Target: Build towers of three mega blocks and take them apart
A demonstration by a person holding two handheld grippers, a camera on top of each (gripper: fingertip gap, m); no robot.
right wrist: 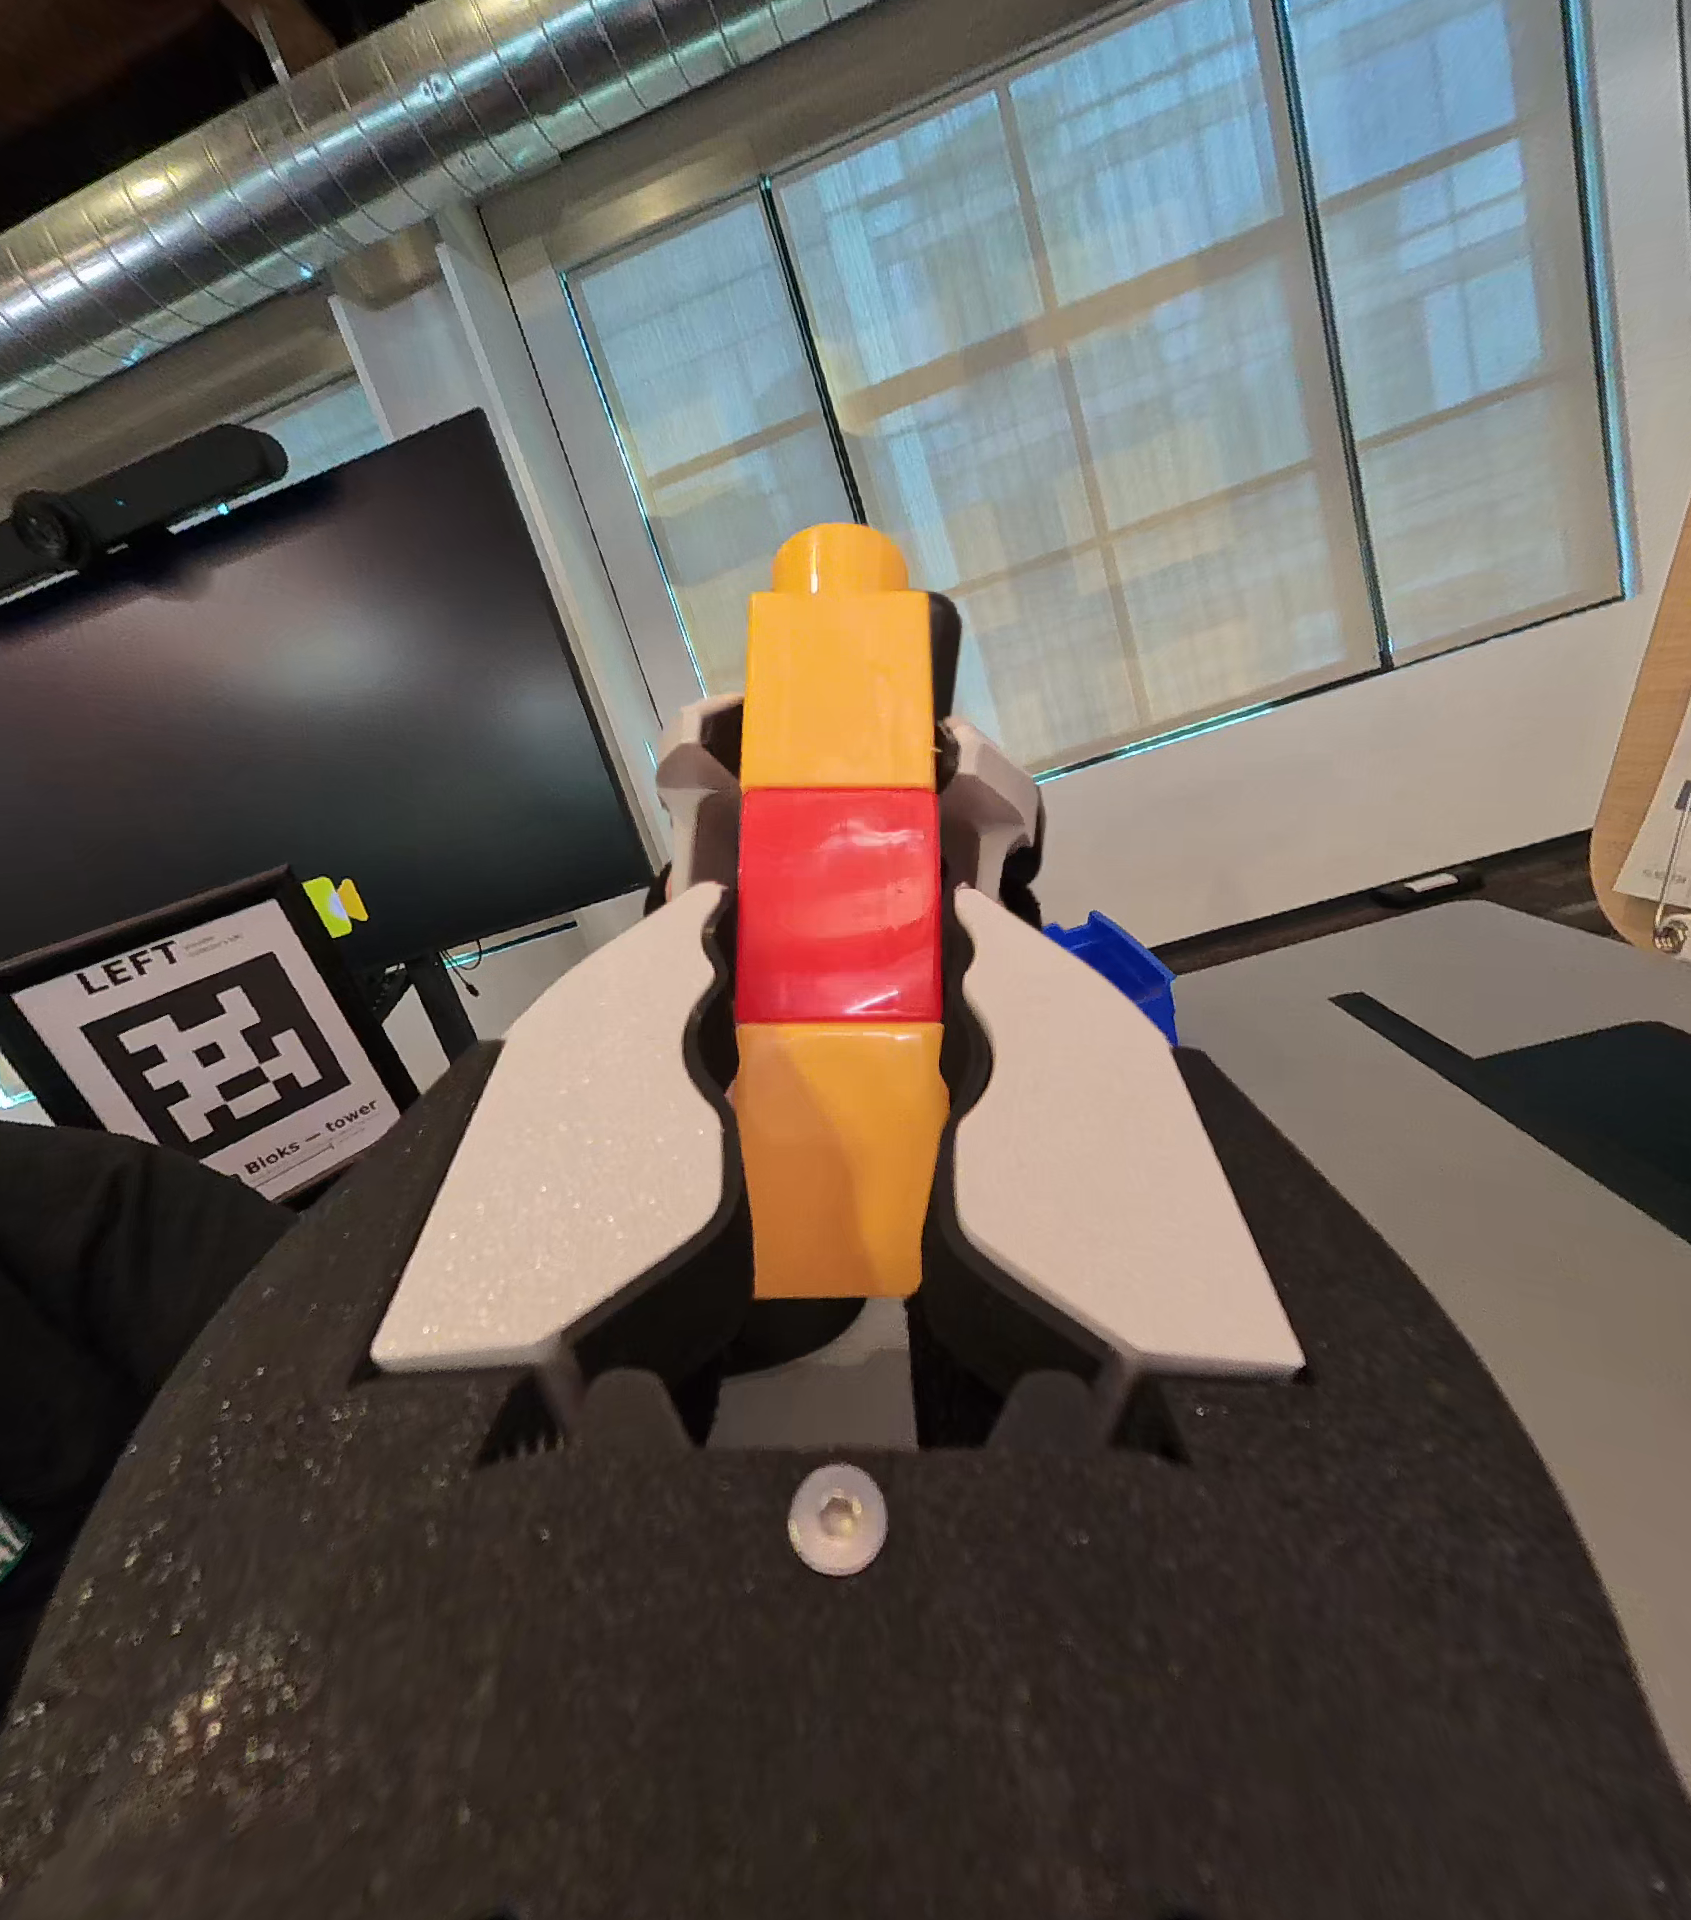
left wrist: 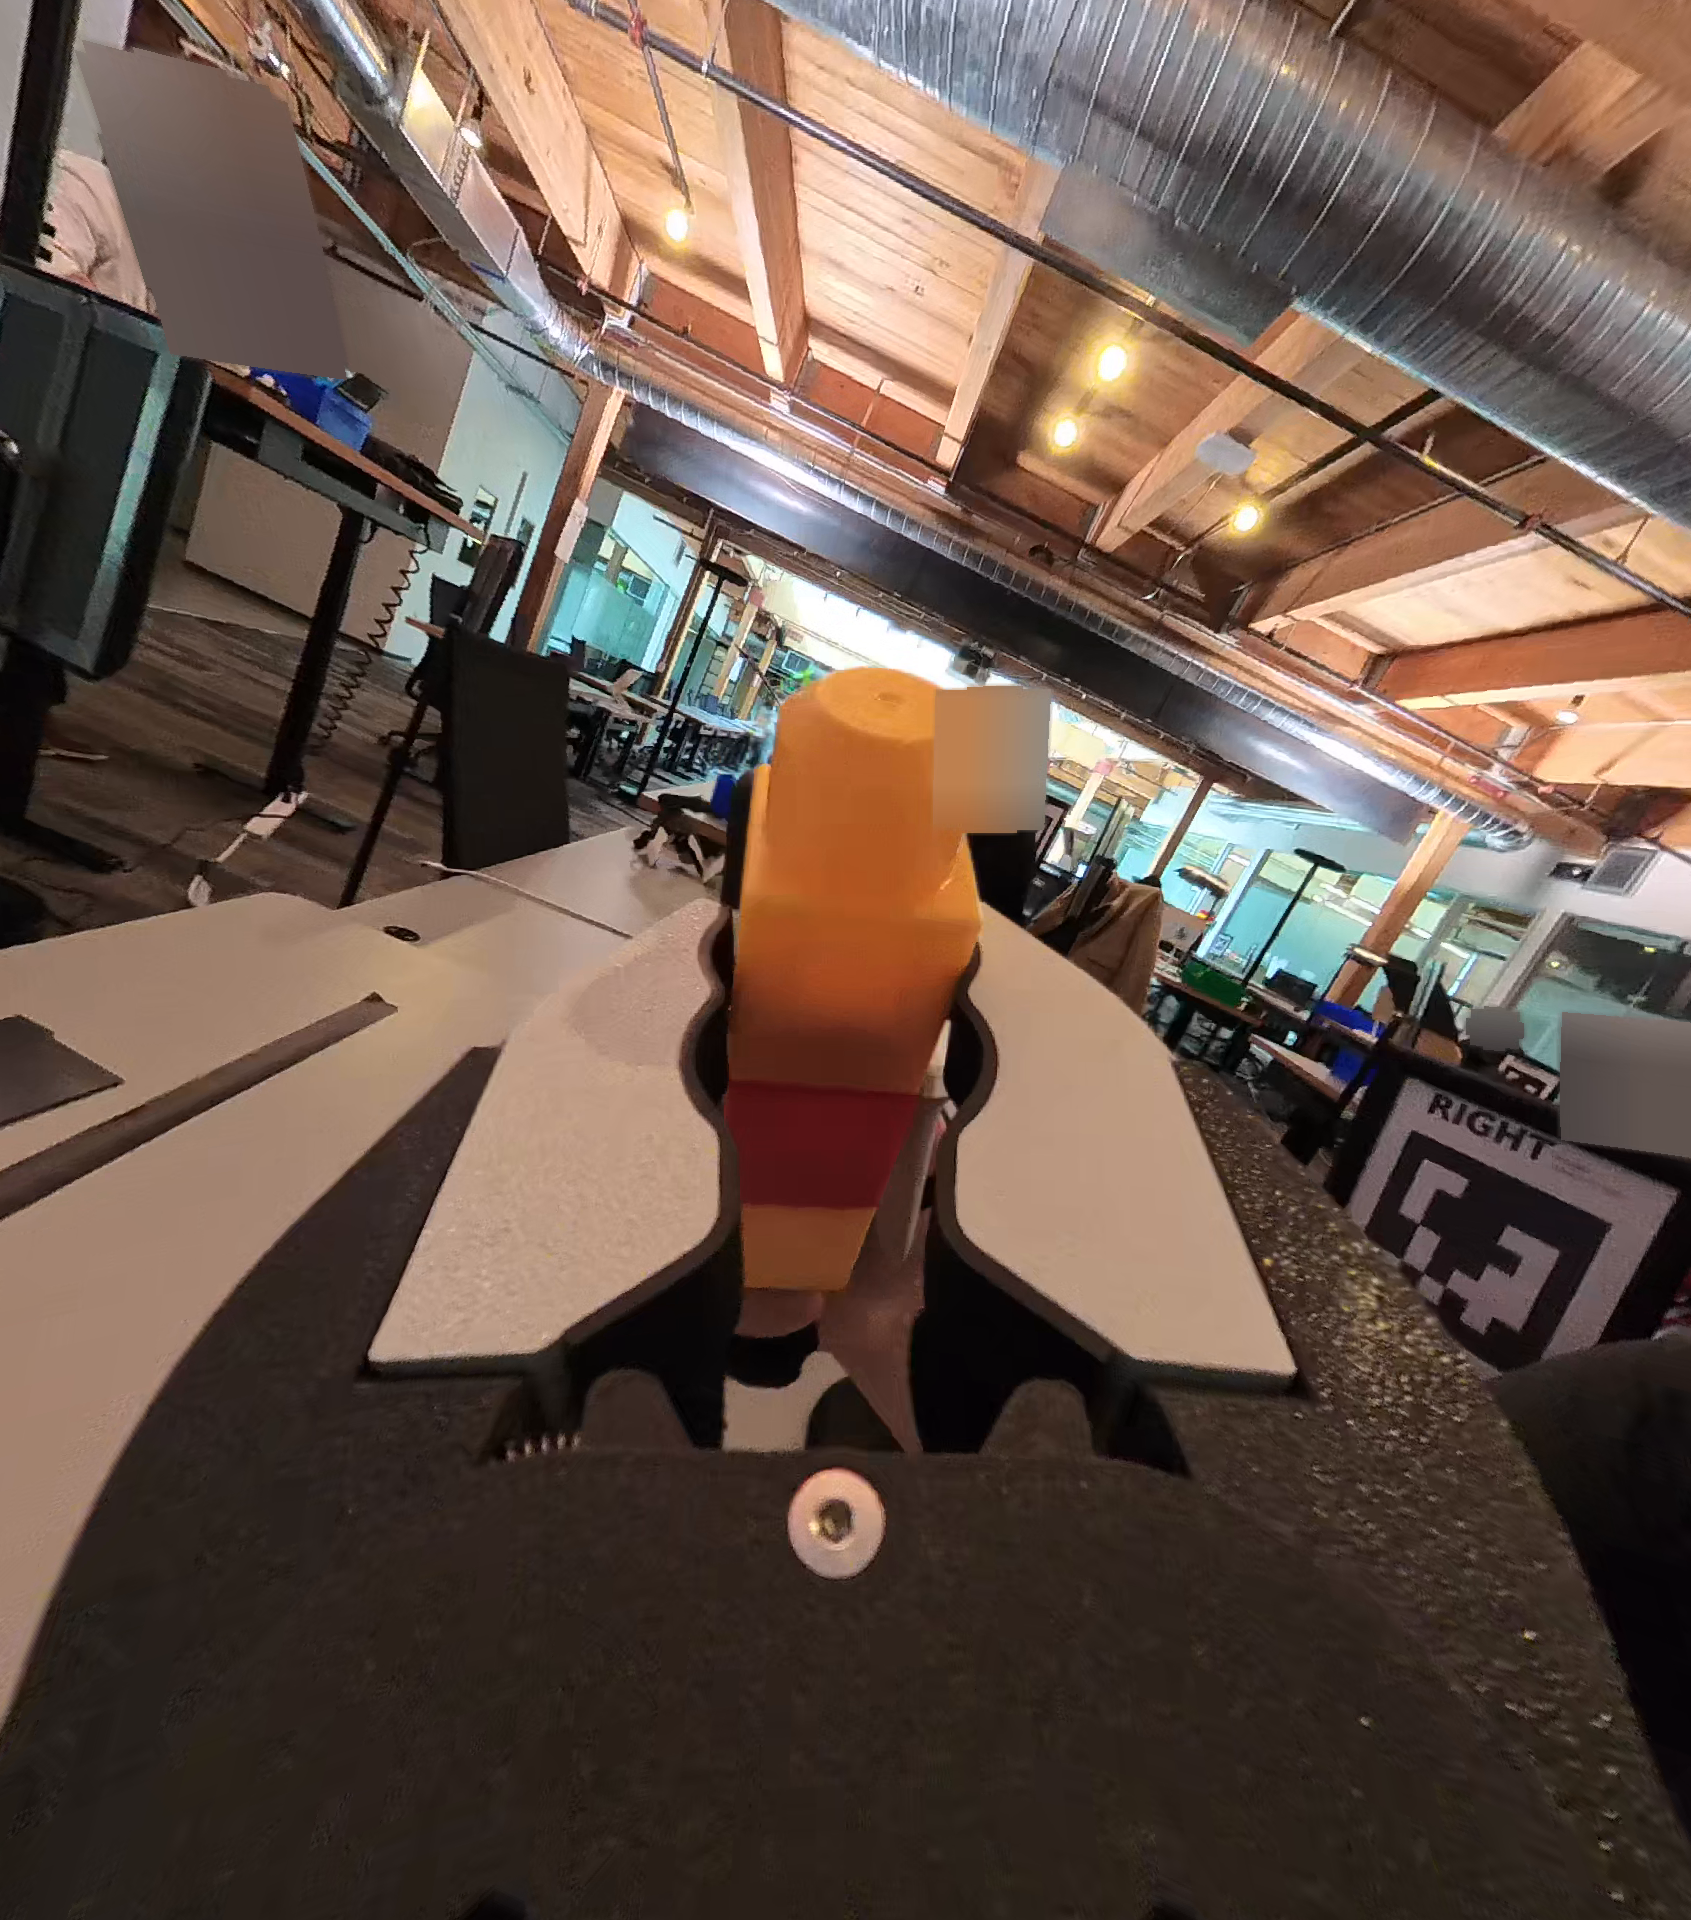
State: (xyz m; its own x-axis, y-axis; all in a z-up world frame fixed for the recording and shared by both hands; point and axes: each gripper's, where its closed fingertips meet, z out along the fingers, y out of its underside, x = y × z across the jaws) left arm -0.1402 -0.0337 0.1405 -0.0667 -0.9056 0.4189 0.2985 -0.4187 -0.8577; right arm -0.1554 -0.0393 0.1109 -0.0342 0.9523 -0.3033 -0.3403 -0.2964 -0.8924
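A: What did the right claw [right wrist: 836, 1091] have hold of?

B: A tower of three mega blocks, lifted above the grey table [right wrist: 1443, 1091]. Its white fingers [right wrist: 592, 1132] were closed against the bottom orange block [right wrist: 836, 1153], and their tips reached the sides of the red block [right wrist: 836, 904] above it. The top orange block [right wrist: 836, 686], with its stud, stood clear of them.

A: And the left claw [left wrist: 846, 997]?

B: Closed on the same tower from the far side. In its own view the fingers [left wrist: 602, 1122] pressed the top orange block, with red and orange below. The right wrist view showed it behind the tower, around the seam between top and red blocks.

A: Anything else nearby?

B: A blue bin [right wrist: 1111, 971] beyond the tower.
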